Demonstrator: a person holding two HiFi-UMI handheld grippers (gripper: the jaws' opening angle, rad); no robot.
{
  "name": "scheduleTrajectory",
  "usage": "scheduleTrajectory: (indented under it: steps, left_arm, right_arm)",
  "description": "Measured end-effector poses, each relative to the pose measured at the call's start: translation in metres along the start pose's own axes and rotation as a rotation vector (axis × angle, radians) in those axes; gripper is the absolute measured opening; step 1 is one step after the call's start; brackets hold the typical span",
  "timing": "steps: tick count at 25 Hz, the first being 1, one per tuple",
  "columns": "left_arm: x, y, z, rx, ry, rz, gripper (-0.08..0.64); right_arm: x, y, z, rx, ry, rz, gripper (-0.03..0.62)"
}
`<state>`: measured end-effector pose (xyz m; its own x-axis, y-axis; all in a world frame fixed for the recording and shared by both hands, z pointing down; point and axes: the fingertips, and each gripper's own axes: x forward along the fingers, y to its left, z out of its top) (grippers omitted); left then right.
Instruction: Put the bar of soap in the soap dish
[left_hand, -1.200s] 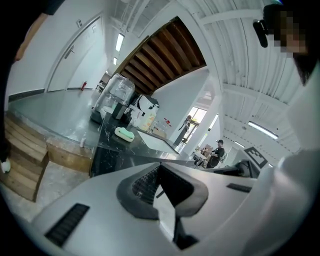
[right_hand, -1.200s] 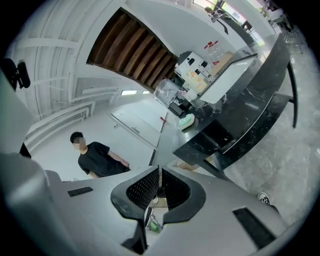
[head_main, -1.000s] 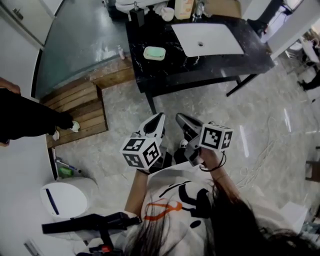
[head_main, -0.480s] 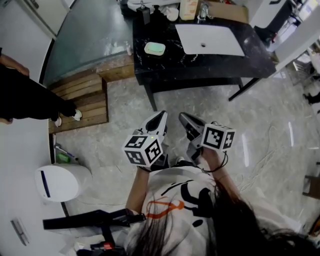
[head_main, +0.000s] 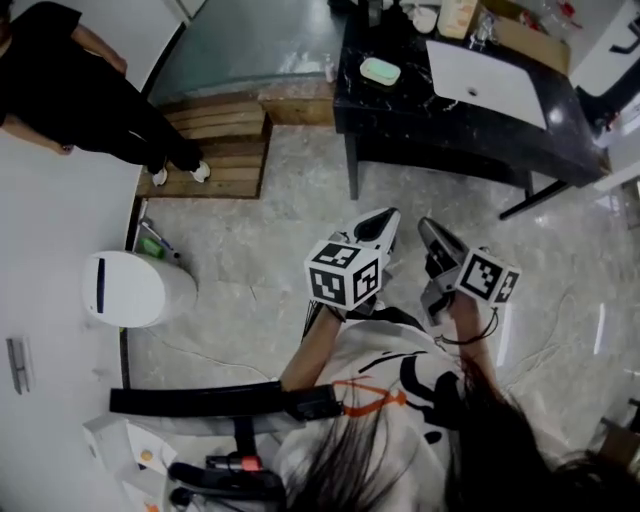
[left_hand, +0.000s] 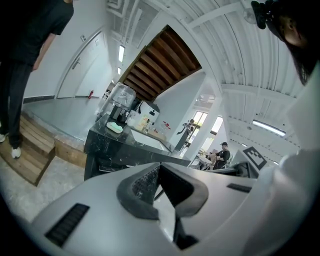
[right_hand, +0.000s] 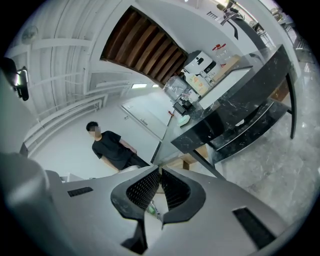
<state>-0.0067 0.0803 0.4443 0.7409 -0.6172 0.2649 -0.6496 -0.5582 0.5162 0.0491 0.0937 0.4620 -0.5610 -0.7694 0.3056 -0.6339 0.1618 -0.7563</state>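
A pale green bar of soap lies on a white dish on the black marble counter, far ahead of me. The left gripper view shows the soap small on the counter's near end, and in the right gripper view the soap is a speck. My left gripper and right gripper hang side by side over the floor, well short of the counter, pointing toward it. The left gripper is shut and empty. So is the right gripper, with its ribbed pads together.
A white sink basin is set in the counter, with bottles behind it. A wooden step lies left of the counter, where a person in black stands. A white bin and a black stand are at my left.
Both grippers have moved over the floor, still side by side and shut. The view has swung, so the counter now sits further right and the person in black is fully in sight.
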Motion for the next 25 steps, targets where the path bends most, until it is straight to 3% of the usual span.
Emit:
scheduleTrajectory:
  steps: [6,25]
  left_arm:
    - [-0.010,-0.005,-0.004,0.007,-0.027,0.020,0.000]
    - [-0.019,-0.011,-0.011,0.017,-0.019,0.008,0.000]
  right_arm:
    - [-0.004,0.003,-0.005,-0.045,0.018,0.021,0.026]
    - [-0.011,0.008,-0.021,-0.052,0.027,0.018,0.026]
